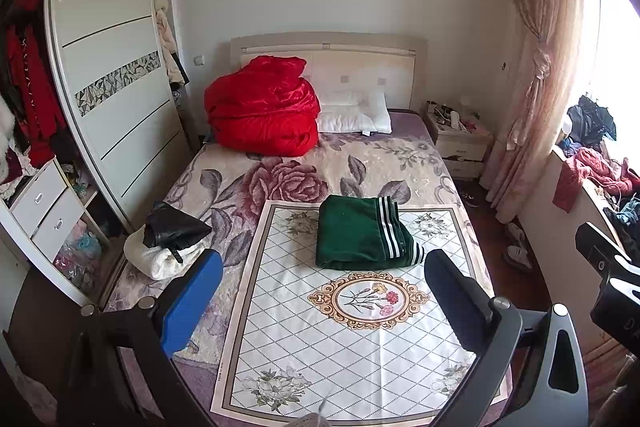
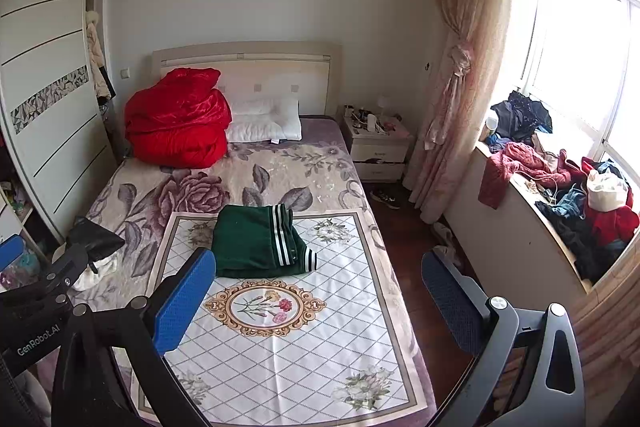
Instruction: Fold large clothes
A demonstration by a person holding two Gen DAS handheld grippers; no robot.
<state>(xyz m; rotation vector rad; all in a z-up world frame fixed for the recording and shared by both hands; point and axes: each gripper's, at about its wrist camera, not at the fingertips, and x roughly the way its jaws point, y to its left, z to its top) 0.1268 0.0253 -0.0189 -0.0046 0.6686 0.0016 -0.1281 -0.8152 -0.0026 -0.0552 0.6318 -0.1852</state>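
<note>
By the bed's left edge a black item (image 1: 176, 229) rests on a white bundle (image 1: 154, 259); a sweeping left gripper (image 1: 320, 301), jaws wide and empty, could knock it off. The folded green garment (image 1: 366, 237) lies mid-cloth (image 1: 344, 347), and a careless snag would undo it. The right gripper (image 2: 316, 301) hangs wide and empty near the bed's right edge, cluttered windowsill (image 2: 560, 211) beyond.

One folded green garment (image 1: 362, 237), one red quilt (image 1: 262, 113), one white pillow (image 1: 356, 113), two claws.

Patterned cloth (image 1: 352, 355) bare near side; green folded garment (image 1: 360, 239) blocks far end; black-white pile (image 1: 168, 243) left.
</note>
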